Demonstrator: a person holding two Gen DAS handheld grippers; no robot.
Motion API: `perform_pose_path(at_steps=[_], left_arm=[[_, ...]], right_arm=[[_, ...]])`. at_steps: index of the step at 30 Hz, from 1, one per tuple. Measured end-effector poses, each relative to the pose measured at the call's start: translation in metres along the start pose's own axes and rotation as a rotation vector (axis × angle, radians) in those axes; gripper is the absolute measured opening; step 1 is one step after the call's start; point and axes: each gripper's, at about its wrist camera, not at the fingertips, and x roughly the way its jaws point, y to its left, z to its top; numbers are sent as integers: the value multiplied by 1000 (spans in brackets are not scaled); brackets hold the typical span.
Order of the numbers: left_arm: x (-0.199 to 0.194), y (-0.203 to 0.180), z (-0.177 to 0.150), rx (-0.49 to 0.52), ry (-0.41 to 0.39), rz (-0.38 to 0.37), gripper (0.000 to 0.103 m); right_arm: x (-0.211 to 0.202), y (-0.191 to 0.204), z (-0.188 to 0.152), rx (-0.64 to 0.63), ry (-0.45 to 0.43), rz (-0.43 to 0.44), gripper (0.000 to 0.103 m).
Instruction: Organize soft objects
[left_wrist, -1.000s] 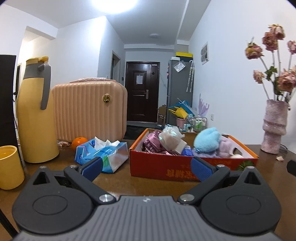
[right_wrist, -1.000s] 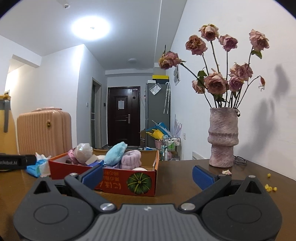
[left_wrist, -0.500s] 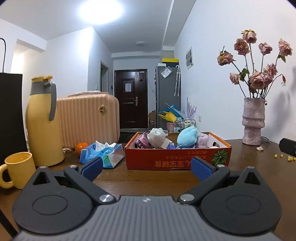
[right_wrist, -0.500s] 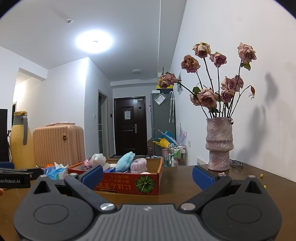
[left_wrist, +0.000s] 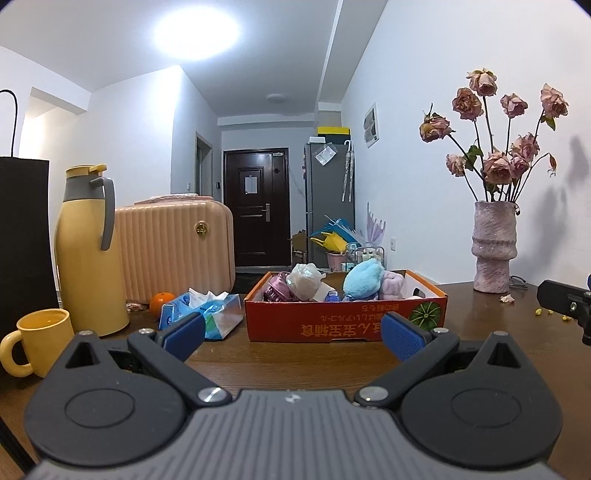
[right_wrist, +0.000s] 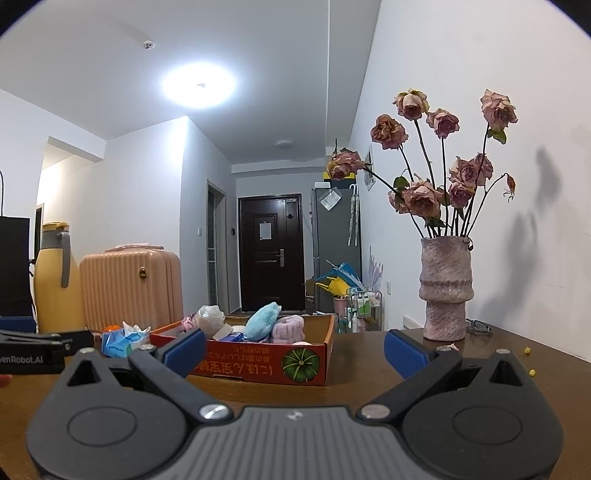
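Straight ahead of left gripper, nearer than right gripper: red cardboard box of soft items, long side crosswise; both grippers spread wide, empty.

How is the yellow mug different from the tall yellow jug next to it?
The yellow mug is short and squat; the yellow jug stands much taller and narrows toward the top. The mug is open-topped, while the jug is closed by a grey collar and a yellow lid. The mug's loop handle is yellow like its body; the jug's long handle is grey. Both stand upright on the wooden table, in a similar yellow.
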Motion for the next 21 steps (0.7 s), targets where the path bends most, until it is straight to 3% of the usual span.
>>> perform_pose_path(at_steps=[21], left_arm=[[-6,0,0,0,-13,-19,103]], right_arm=[[-1,1,-1,-4,-3,0,103]])
